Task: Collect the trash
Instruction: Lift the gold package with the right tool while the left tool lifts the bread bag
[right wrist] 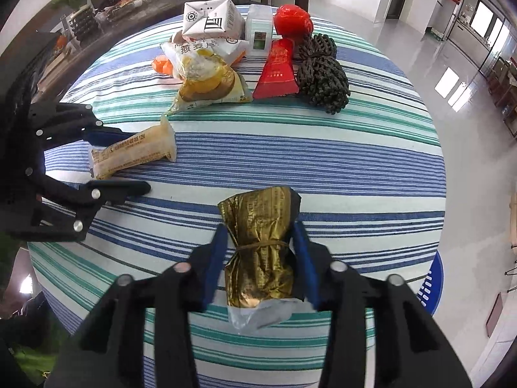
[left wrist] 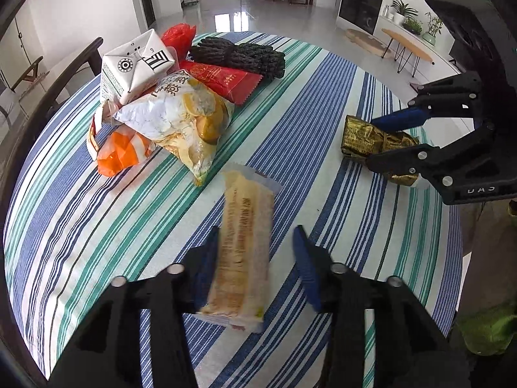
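**Round table, striped cloth (left wrist: 323, 97).** It carries all the trash in view. A heap lies at the far side, and two single pieces lie near the close edge, well apart from each other.

**Far heap.** This holds a white carton (left wrist: 135, 64), a crumpled oat bag (left wrist: 181, 119), a red sachet (left wrist: 223, 80), a roll of black mesh (left wrist: 239, 55) and an orange bag (left wrist: 122, 152). None of it is touched by either tool.

**Long beige wrapper (left wrist: 242, 252).** It lies flat between the fingers of the left gripper (left wrist: 257, 229). One pad touches its edge and the other stands clear, so the jaws are apart and nothing is gripped. The wrapper is probably thin film, light, limp and slick. A hold across the middle of its narrow width would be best, since a hold at one end would let it droop or slide.

**Gold foil packet (right wrist: 261, 242).** This lies between the fingers of the right gripper (right wrist: 261, 226), whose pads appear to press both flanks, clamping it. The foil looks crinkled and soft, and it would likely crush rather than break. It is probably light.

**Rubber band (right wrist: 258, 245).** The band cinches the packet into a waist, which is the firmest and least slippery place to pinch. The pads sit level with it.

**Clear plastic tail (right wrist: 258, 317).** It trails from the near end of the packet and is too flimsy to hold.
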`<state>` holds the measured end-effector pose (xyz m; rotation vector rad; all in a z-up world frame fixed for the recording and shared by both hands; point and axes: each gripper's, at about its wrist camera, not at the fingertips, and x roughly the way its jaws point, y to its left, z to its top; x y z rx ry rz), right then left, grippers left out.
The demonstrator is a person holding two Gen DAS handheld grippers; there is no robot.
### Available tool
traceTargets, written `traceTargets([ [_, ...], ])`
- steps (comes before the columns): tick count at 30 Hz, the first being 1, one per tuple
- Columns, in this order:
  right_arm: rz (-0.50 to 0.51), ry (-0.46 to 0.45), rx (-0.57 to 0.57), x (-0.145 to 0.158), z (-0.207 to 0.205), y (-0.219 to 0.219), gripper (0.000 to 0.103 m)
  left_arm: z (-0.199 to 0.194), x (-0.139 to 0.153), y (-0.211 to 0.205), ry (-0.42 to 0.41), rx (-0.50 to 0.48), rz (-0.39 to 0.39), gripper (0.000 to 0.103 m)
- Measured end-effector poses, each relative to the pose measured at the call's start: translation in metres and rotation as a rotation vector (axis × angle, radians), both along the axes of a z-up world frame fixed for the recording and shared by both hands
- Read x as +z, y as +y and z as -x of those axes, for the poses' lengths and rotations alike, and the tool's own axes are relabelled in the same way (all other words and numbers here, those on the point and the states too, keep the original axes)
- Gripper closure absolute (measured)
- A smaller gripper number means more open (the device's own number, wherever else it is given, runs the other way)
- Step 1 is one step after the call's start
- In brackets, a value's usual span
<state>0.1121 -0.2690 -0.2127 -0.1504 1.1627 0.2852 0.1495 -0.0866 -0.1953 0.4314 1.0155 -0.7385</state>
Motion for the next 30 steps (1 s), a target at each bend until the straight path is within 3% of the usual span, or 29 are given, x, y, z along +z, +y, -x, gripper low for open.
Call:
traceTargets([
  [1, -0.022, -0.008, -0.009, 0.003, 0.001, -0.002, 0.069, -0.001, 0.002, 0.001, 0.007, 0.009, 0.007, 0.083],
  [9, -0.18, -0.085, -0.076, 0.027, 0.017, -0.025, 0.07, 0.005, 0.024, 0.007, 0.041, 0.097, 0.149, 0.086],
  [17, -0.028, -0.077, -0.051, 0.005, 0.012, -0.016, 0.066, 0.011, 0.029, -0.003, 0.042, 0.111, 0.185, 0.086],
  [22, 0.011, -0.076, -0.04, -0.005, 0.014, -0.015, 0.063, 0.011, 0.027, -0.003, 0.054, 0.12, 0.194, 0.086],
  [30, -0.036, -0.042, -0.058, -0.011, 0.008, -0.025, 0.061, 0.013, 0.032, -0.002, 0.053, 0.124, 0.204, 0.086],
])
